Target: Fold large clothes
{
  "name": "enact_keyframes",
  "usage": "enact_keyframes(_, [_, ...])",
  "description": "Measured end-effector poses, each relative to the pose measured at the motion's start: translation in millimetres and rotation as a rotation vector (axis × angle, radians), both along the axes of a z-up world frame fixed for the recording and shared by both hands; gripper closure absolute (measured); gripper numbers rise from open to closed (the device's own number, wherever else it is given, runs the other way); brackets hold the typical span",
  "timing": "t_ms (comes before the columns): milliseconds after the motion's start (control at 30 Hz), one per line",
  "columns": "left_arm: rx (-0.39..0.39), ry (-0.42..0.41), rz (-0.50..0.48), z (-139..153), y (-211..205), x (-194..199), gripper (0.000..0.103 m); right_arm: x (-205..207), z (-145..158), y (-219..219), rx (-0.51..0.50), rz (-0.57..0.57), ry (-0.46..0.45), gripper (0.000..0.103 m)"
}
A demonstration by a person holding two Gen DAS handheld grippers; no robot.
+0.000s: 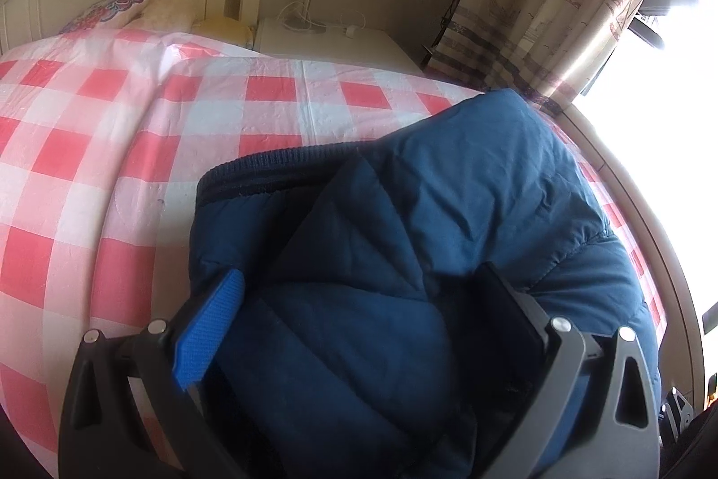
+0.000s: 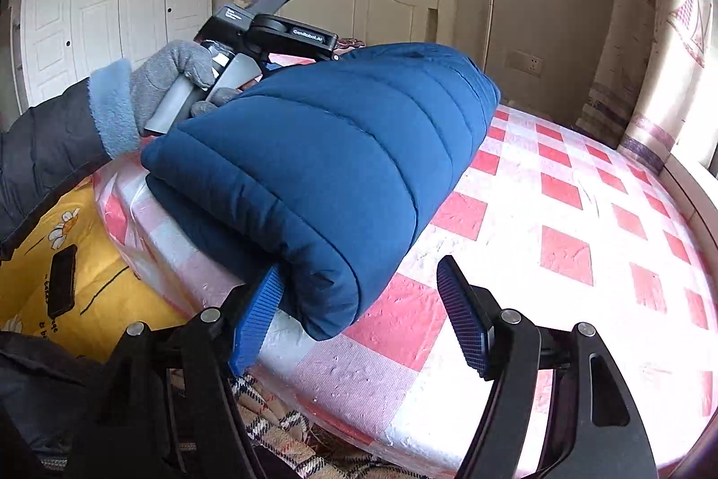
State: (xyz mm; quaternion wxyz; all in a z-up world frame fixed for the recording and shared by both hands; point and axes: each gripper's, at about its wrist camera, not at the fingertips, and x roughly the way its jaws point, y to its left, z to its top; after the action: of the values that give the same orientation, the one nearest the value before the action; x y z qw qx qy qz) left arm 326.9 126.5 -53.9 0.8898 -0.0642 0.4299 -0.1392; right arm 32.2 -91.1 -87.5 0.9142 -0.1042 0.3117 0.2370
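Jacket (image 2: 323, 164), blue and quilted, lies folded into a thick bundle at the near edge of the checked bed (image 2: 561, 218). Left tool (image 1: 359, 326) straddles a fold of it, fingers spread wide. Right tool (image 2: 359, 313) is spread too, one pad touching the bundle's end.

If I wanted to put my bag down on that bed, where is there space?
The checked bedspread lies bare between the folded blue jacket and the curtain, and again beyond the jacket toward the pillows. The near edge is crowded: both grippers, left gripper and right gripper, work around the jacket there.
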Motion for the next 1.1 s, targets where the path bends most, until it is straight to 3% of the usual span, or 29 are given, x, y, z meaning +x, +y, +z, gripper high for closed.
enact_keyframes(67, [0.014,-0.042,0.036,19.5,7.2,-13.4,0.003,7.1,-8.6,5.7,-0.029,-0.013,-0.009,0.036])
enact_keyframes(133, [-0.099,-0.088,0.041,39.8,30.7,-34.6,0.002,10.5,-7.0,5.7,-0.006,-0.024,-0.013,0.036])
enact_keyframes(233, [-0.319,-0.064,0.060,46.7,80.0,-65.2,0.002,11.2,-4.3,6.7,0.010,-0.026,-0.027,0.036])
enact_keyframes(300, [-0.391,-0.006,0.040,34.5,100.9,-83.0,0.002,12.0,-5.3,6.3,0.019,-0.027,-0.020,0.036])
enact_keyframes(433, [-0.415,0.159,-0.034,-12.7,110.7,-111.1,0.002,14.6,-6.9,5.4,0.038,-0.028,-0.005,0.036])
enact_keyframes(500, [-0.477,0.205,-0.057,-33.6,111.9,-119.1,0.002,15.7,-7.9,5.5,0.037,-0.030,-0.002,0.036])
enact_keyframes(600, [-0.589,0.202,-0.110,-43.9,107.0,-118.1,0.002,16.3,-7.7,8.0,0.032,-0.033,0.003,0.036])
enact_keyframes(733, [-0.665,0.155,-0.190,-29.2,88.1,-103.2,0.002,18.3,-7.5,7.8,0.024,-0.036,0.004,0.036])
enact_keyframes(800, [-0.667,0.120,-0.211,-17.9,76.8,-96.9,0.003,19.8,-8.5,7.6,0.027,-0.039,0.008,0.036])
enact_keyframes(967, [-0.570,0.079,-0.260,2.4,53.0,-94.4,0.003,22.3,-12.0,7.1,0.032,-0.039,0.015,0.036])
enact_keyframes(1100, [-0.460,0.162,-0.215,-10.3,44.4,-74.2,0.003,26.1,-12.9,10.0,0.033,-0.041,0.012,0.036])
